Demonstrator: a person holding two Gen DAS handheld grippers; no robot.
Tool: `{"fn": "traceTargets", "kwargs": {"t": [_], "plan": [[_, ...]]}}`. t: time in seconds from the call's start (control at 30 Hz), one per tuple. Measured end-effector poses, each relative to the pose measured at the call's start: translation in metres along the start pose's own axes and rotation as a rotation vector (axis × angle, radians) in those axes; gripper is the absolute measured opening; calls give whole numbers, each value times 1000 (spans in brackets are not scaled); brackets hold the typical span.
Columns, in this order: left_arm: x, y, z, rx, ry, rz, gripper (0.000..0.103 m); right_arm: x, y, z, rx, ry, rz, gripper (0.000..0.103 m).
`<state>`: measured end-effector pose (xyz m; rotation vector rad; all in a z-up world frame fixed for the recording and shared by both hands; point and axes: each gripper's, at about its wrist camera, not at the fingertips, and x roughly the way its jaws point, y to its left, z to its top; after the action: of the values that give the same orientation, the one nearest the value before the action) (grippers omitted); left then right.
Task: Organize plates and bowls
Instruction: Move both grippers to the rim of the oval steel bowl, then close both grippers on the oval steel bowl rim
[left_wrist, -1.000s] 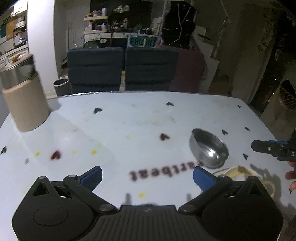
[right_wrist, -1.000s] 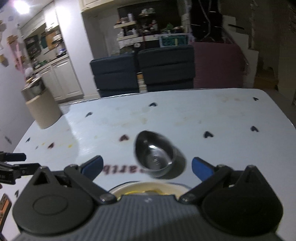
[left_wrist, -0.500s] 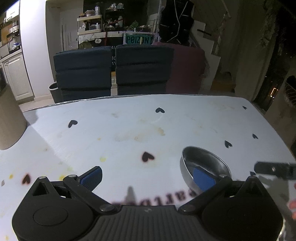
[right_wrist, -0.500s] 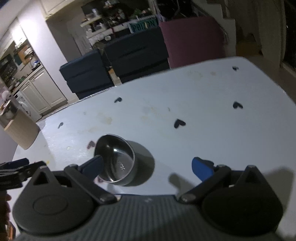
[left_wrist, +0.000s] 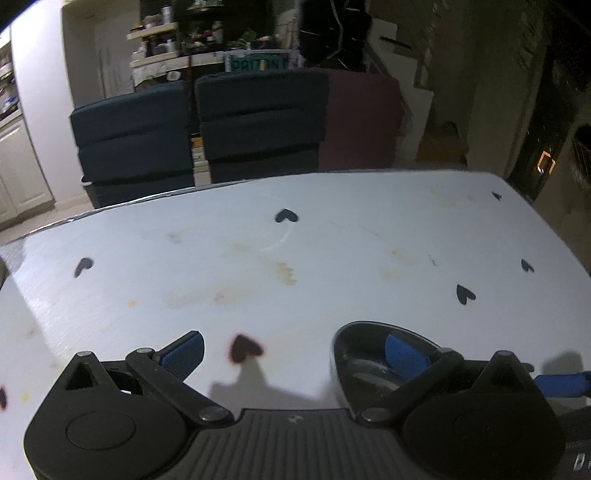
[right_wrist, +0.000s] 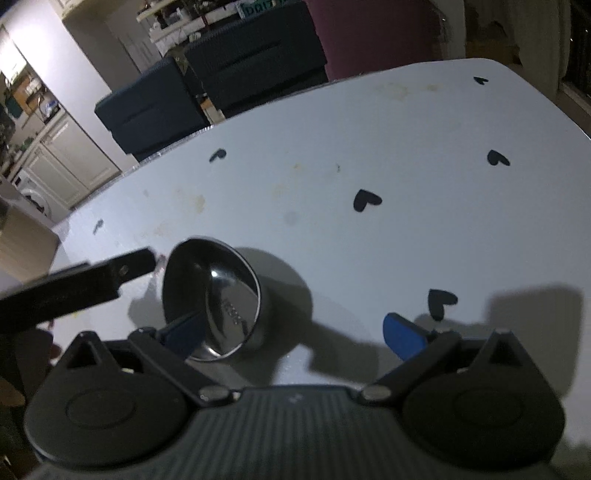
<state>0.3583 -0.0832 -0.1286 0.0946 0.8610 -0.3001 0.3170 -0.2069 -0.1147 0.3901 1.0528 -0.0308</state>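
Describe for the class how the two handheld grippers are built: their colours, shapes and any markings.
Both look alike. The left gripper and right gripper each have a ribbed black body, two round black hubs with triangular cut-outs, silver pivot pins and black linkage arms ending in ribbed blue pads. White lettering, unreadable, shows bottom right of the left view.

A small shiny steel bowl (right_wrist: 218, 295) sits upright and empty on the heart-dotted white table (right_wrist: 369, 147).
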Motion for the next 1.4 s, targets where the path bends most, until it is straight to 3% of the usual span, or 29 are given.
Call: {"fn": "traceTargets", "kwargs": {"t": [0.23, 0.4, 0.53, 0.7, 0.83, 0.93, 1.03, 1.17, 1.27, 1.4], "plan": [[20, -7, -1, 69, 17, 46, 103, 16, 7, -2, -65, 26, -52, 103], [26, 7, -1, 41, 29, 99, 103, 17, 6, -4, -111, 26, -75, 103], [25, 15, -3, 20, 39, 82, 103, 18, 1, -3, -117, 18, -77, 103], [20, 16, -6, 64, 47, 107, 103, 15, 0, 3, -140, -17, -106, 103], [17, 27, -12, 49, 69, 107, 103, 21, -6, 10, -162, -52, -245, 102], [14, 33, -16, 34, 85, 94, 103, 29, -19, 16, -123, -51, -298, 100], [12, 36, -17, 31, 85, 83, 103, 26, -32, 24, -11, -61, -256, 97], [10, 35, -16, 31, 81, 75, 103, 13, -31, 30, 99, -86, -85, 97], [8, 34, -17, 39, 83, 68, 103, 12, -12, 27, 55, -60, 15, 97], [4, 36, -19, 37, 81, 64, 103, 24, 16, 23, -41, 5, 35, 97]]}}
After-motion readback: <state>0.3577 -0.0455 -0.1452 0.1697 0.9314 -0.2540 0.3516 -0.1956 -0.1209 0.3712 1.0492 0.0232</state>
